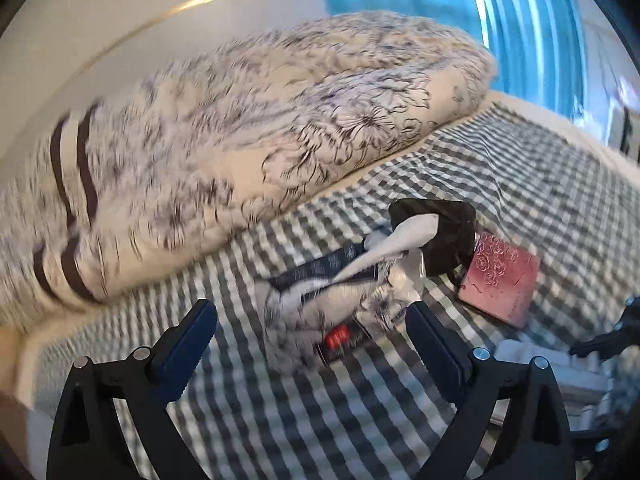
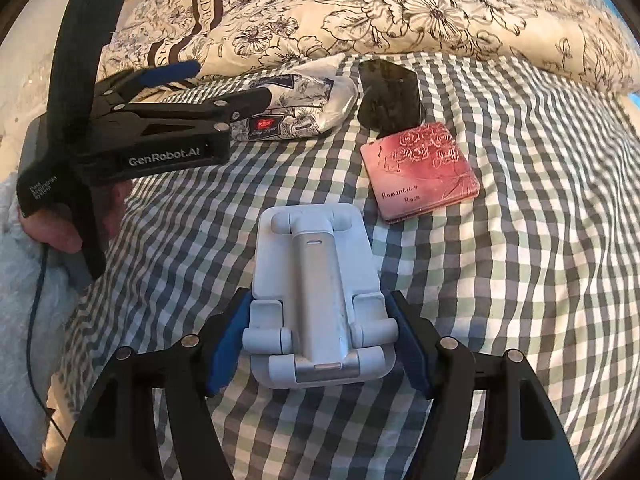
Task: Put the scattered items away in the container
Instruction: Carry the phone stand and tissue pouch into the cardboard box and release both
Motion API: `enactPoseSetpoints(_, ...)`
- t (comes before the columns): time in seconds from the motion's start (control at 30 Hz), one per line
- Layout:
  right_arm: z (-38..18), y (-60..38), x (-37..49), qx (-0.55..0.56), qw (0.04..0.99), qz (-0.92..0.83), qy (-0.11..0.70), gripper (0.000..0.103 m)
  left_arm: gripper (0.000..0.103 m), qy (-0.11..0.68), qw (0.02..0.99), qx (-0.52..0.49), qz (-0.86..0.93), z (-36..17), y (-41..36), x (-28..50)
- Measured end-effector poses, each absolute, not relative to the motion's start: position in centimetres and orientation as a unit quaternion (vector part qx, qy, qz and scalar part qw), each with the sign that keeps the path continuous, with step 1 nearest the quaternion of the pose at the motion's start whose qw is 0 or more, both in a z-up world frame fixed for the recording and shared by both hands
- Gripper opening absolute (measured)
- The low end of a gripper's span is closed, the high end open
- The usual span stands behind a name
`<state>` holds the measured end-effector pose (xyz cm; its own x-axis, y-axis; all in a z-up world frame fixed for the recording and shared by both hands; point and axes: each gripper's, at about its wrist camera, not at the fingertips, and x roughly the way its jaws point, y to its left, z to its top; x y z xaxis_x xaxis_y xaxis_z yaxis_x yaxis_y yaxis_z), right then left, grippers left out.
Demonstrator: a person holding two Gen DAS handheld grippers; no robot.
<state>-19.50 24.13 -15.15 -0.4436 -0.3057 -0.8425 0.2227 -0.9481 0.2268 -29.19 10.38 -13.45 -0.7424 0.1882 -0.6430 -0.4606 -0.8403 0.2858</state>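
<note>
Four items lie on the bed (image 2: 500, 280), none yet in a container, which is out of view. Largest, the tissue pack (image 2: 304, 108) at 11 o'clock: soft, light, best pinched mid-body; the left tongs (image 1: 312, 320) gape wide before it. Next, the white stand (image 2: 316, 308), rigid, hinged, held across its sides by the right tongs (image 2: 320, 344). The pink notebook (image 2: 420, 172) at 1 o'clock is flat, stiff; take an edge. The black pouch (image 2: 390, 96) looks glossy, possibly slippery.

We see a bed with a grey-and-white checked sheet (image 2: 500, 280), and a floral pillow (image 2: 400, 4) lies along its far edge. On the sheet lie a white folding stand (image 2: 316, 280) nearest us, a pink square booklet (image 2: 424, 168) beyond it to the right, a black glossy item (image 2: 390, 94) farther still, and a floral tissue pack (image 2: 304, 108) to its left.
</note>
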Motion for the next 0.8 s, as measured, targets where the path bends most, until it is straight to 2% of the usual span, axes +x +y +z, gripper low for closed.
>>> enactPoseSetpoints(0.13,-15.1,24.3,-19.5,0.504,0.158,-0.848,-0.045,0.067,0.098,0.254,0.176,-0.327,0.893,-14.6,11.2,-31.1)
enactPoseSetpoints(0.33,-15.7,24.5,-19.7,0.508,0.162,-0.844,-0.052,0.067,0.098,0.252,0.197,-0.341,0.884,-15.9,11.8,-33.5)
enactPoseSetpoints(0.43,-15.8,24.6,-19.9,0.508,0.164,-0.843,-0.055,0.067,0.097,0.266,0.211,-0.382,0.860,-17.2,12.7,-34.5)
enactPoseSetpoints(0.53,-15.7,24.8,-20.0,0.509,0.165,-0.843,-0.061,0.067,0.083,0.232,0.212,-0.415,0.854,-17.5,12.6,-35.4)
enactPoseSetpoints(0.57,-15.7,24.8,-20.0,0.508,0.165,-0.843,-0.061,0.067,0.075,0.213,0.212,-0.426,0.853,-17.4,12.4,-35.6)
enactPoseSetpoints(0.63,-15.5,24.7,-20.0,0.508,0.164,-0.844,-0.059,0.067,0.071,0.196,0.210,-0.436,0.853,-17.3,12.3,-35.8)
enactPoseSetpoints(0.73,-15.2,24.7,-19.9,0.505,0.160,-0.846,-0.060,0.067,0.060,0.206,0.195,-0.432,0.856,-17.1,12.8,-35.2)
enactPoseSetpoints(0.77,-15.0,24.8,-19.9,0.503,0.157,-0.847,-0.062,0.067,0.052,0.201,0.191,-0.436,0.856,-17.0,12.9,-35.0)
enactPoseSetpoints(0.8,-14.8,24.8,-19.8,0.503,0.156,-0.847,-0.064,0.066,0.036,0.192,0.187,-0.443,0.856,-16.8,13.0,-35.0)
